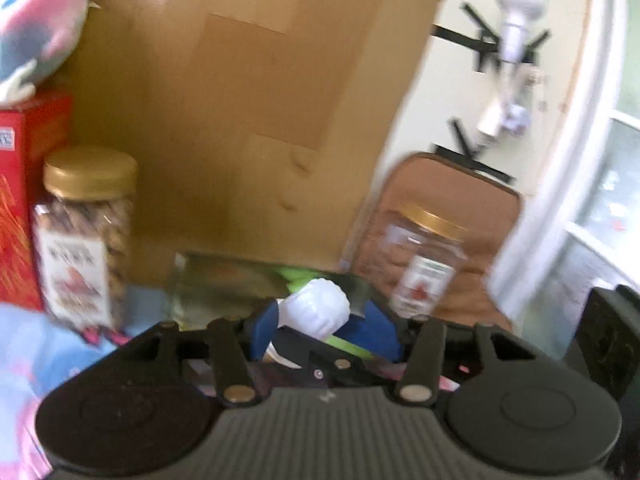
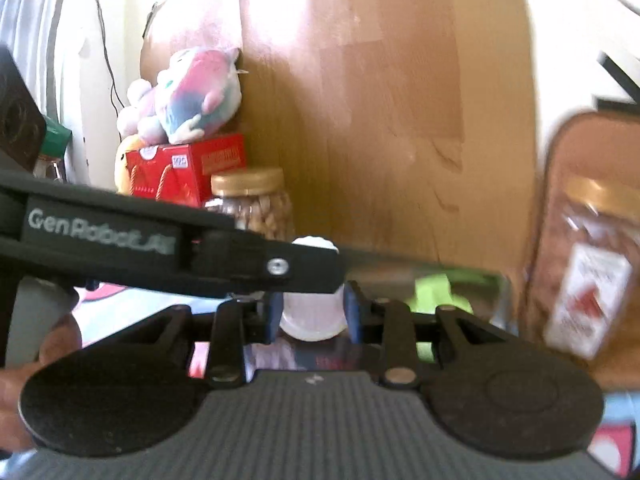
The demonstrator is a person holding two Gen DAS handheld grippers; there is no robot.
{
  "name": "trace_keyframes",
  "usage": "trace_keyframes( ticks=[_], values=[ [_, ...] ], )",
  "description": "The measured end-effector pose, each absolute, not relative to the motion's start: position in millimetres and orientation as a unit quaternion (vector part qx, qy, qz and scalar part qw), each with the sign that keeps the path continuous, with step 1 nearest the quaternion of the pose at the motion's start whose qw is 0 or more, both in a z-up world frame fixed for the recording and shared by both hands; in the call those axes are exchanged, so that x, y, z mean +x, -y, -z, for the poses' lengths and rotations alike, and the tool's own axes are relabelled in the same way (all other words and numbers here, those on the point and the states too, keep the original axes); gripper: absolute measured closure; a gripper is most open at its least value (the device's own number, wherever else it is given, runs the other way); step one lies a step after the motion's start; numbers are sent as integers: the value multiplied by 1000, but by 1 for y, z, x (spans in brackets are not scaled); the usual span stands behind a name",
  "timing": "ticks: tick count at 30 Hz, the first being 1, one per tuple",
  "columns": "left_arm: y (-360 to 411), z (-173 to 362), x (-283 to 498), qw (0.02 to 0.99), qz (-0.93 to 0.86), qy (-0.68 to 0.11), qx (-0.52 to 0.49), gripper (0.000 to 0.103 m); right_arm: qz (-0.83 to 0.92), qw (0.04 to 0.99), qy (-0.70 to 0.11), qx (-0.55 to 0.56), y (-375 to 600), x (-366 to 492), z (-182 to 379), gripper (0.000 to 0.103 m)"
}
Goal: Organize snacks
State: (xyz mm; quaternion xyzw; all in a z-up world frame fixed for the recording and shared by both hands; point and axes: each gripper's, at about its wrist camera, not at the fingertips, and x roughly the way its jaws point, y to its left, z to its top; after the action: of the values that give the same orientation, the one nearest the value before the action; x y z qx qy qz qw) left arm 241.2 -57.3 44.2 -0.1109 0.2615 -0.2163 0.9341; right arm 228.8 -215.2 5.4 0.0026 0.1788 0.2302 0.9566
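My left gripper is shut on the white ribbed cap of a small bottle. My right gripper is shut on the white body of that bottle, just below the left gripper's black finger, which crosses the right wrist view. A gold-lidded jar of nuts stands at the left, also in the right wrist view. A second gold-lidded jar stands at the right, also in the right wrist view.
A large cardboard box stands close behind. A red gift box with a plush toy on top is at the left. A clear tray with something green lies below the box. A brown cushioned chair is at the right.
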Motion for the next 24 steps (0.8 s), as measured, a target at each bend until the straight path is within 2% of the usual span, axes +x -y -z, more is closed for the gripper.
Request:
trace_keyframes(
  ticks=[4,11,19,24],
  values=[
    [43,-38,263,927,188,-296,-131,54,-219,959,-179,-12,197,255,7,62],
    [-8,-43,205,928,197,-262,-178,52,-205,960,-185,45,220,219,-7,62],
    [-43,-15,143,921,183,-287,-189,52,-183,926,-285,169,233,164,20,60],
    [-63,1,112,917,164,-308,-192,52,-169,915,-331,157,194,159,36,42]
  ],
)
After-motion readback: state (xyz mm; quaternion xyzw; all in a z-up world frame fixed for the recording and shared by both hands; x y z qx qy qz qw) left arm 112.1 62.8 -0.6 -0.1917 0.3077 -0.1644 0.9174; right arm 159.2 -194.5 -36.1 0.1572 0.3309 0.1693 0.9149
